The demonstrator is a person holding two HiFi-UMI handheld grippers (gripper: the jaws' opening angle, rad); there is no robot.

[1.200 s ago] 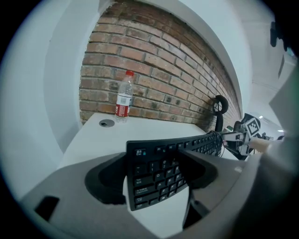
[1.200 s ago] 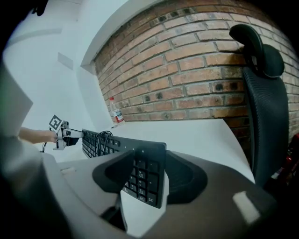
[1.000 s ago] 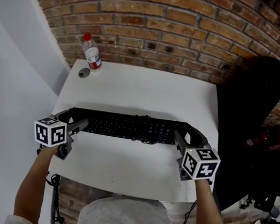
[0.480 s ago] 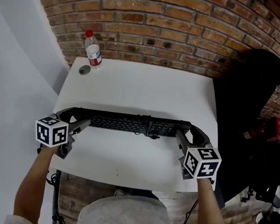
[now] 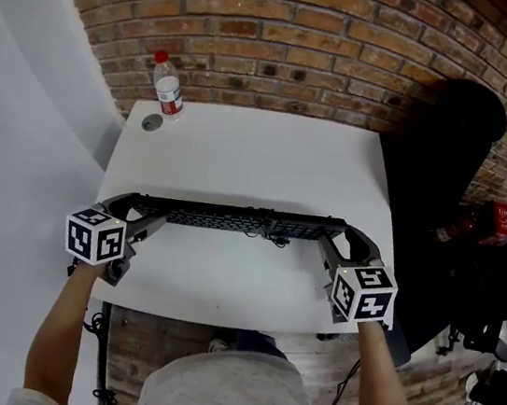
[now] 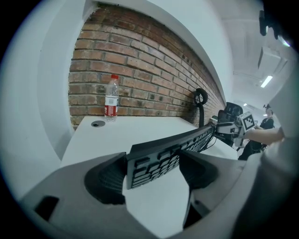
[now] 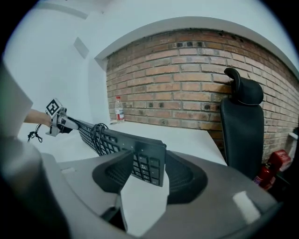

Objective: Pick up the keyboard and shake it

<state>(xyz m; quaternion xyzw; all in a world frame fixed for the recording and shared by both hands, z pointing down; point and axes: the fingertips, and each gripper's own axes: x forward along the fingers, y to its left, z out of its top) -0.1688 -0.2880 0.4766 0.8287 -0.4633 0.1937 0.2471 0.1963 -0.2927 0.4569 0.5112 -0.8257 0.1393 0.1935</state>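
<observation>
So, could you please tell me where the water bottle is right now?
In the head view the water bottle stands upright at the far left corner of the table, near the brick wall, just behind a small round grommet.

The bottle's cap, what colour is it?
The cap is red; the left gripper view shows it best.

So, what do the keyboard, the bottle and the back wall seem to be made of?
The keyboard looks like matte black plastic: dull moulded keys. The bottle is probably clear plastic: see-through body, red cap. The wall is bare rough brick with pale mortar joints.
</observation>
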